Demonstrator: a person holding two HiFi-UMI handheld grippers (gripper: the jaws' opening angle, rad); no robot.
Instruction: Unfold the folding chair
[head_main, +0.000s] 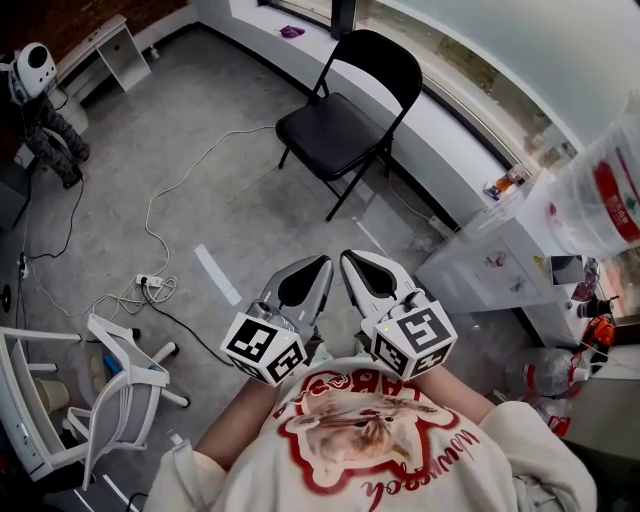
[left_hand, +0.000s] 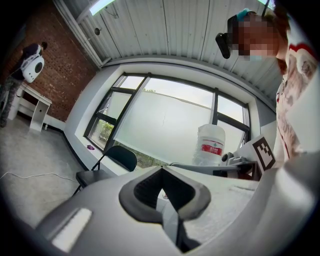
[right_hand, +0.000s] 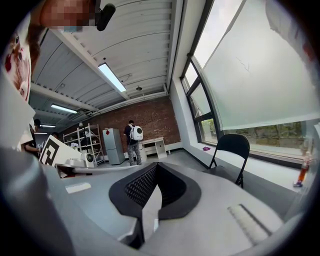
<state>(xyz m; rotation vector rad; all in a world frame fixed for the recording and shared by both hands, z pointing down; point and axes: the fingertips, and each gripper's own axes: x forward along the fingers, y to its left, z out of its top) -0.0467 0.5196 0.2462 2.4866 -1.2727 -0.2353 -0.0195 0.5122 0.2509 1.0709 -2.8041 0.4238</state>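
Although the task is to open it, the folding chair (head_main: 345, 125) already stands with its seat down and its legs spread, at the far side of the room, just beside the low window ledge (head_main: 445, 135) and well apart from the person. The person holds the left gripper (head_main: 320, 265) and the right gripper (head_main: 352, 260) near the chest, side by side, pointing toward the chair. Both grippers have their jaws clenched together on nothing, as each gripper view shows the dark pads meeting with no object between them. The chair looks fully open, though whether its seat is pressed right down cannot be told from here. If the person judges it unfinished and reaches for it, the likely trouble is slipping: the thin black metal tubes look smooth, and jaws that are not opened first would only knock the frame. A push on the backrest could tip the light chair against the ledge or scrape it along the grey floor. A white cable (head_main: 150, 225) trails across the floor at the left, ending at a power strip (head_main: 152, 283), and a careless step toward the chair could catch it. A white swivel chair (head_main: 120, 390) stands at the near left, close to the person's elbow.
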